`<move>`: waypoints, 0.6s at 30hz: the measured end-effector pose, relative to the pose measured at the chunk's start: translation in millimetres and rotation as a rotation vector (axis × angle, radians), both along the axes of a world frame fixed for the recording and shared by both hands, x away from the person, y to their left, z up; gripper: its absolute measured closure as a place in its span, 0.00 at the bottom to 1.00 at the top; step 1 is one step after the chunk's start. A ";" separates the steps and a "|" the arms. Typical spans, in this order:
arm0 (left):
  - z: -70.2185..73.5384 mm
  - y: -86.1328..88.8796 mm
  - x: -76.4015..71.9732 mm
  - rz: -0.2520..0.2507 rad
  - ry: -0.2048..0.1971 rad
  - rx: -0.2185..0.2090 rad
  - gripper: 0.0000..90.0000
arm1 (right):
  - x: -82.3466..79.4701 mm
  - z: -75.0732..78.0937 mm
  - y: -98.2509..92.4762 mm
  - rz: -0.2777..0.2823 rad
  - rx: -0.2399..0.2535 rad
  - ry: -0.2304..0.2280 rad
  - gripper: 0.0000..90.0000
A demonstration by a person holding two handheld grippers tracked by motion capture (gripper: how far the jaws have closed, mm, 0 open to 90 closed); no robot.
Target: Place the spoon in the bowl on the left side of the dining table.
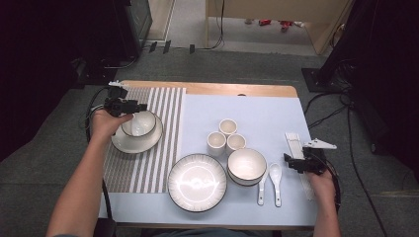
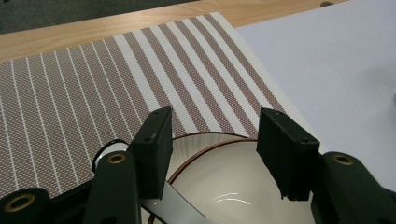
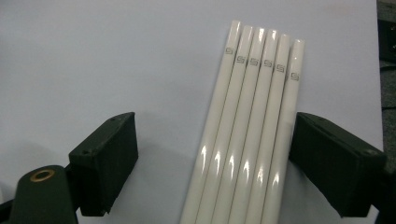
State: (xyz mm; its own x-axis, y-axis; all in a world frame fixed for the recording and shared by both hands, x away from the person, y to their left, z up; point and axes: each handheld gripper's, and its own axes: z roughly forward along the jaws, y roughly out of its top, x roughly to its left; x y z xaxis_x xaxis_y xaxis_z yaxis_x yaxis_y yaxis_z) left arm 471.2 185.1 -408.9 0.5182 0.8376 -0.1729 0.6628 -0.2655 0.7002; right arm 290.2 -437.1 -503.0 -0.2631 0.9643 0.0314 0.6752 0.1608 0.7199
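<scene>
My left gripper (image 1: 124, 106) hovers at the far left over a white bowl (image 1: 140, 123) that sits on a white plate (image 1: 136, 143) on the striped placemat (image 1: 163, 113). In the left gripper view its jaws stand apart above the bowl's (image 2: 224, 191) dark-lined rim, and the pads do not press on it. My right gripper (image 1: 302, 163) rests at the right over a row of several white chopsticks (image 1: 295, 142). In the right gripper view the chopsticks (image 3: 247, 130) lie between the wide-open jaws, closer to the right one.
On the pale blue mat (image 1: 257, 111) stand three small cups (image 1: 227, 136), a large dark-rimmed plate (image 1: 197, 181), a second bowl (image 1: 246, 165) and two white spoons (image 1: 275, 174). The wooden table edge (image 1: 222, 89) runs along the back.
</scene>
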 end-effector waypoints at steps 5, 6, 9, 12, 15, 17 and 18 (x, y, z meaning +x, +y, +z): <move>0.6 2.3 -1.2 -0.003 0.000 0.000 0.50 | 0.0 0.0 0.0 0.000 0.000 0.000 0.16; 0.6 2.6 -1.5 -0.003 0.000 0.002 0.49 | 0.0 0.0 0.0 0.000 0.000 0.000 0.16; 0.8 3.1 -2.1 -0.003 0.002 0.004 0.48 | 0.0 0.0 0.0 0.000 0.000 0.000 0.16; 1.3 5.2 -3.8 -0.001 0.005 0.007 0.47 | 0.0 0.0 0.0 0.000 0.000 0.000 0.16; 1.6 7.2 -5.2 0.003 0.010 0.004 0.47 | 0.0 0.0 0.0 0.000 0.000 0.000 0.16; 1.5 8.1 -6.2 0.001 0.007 0.006 0.47 | 0.0 0.0 0.0 0.000 0.000 0.000 0.16; 1.2 8.6 -6.8 0.002 0.003 0.003 0.47 | 0.0 0.0 0.0 0.000 0.000 0.000 0.16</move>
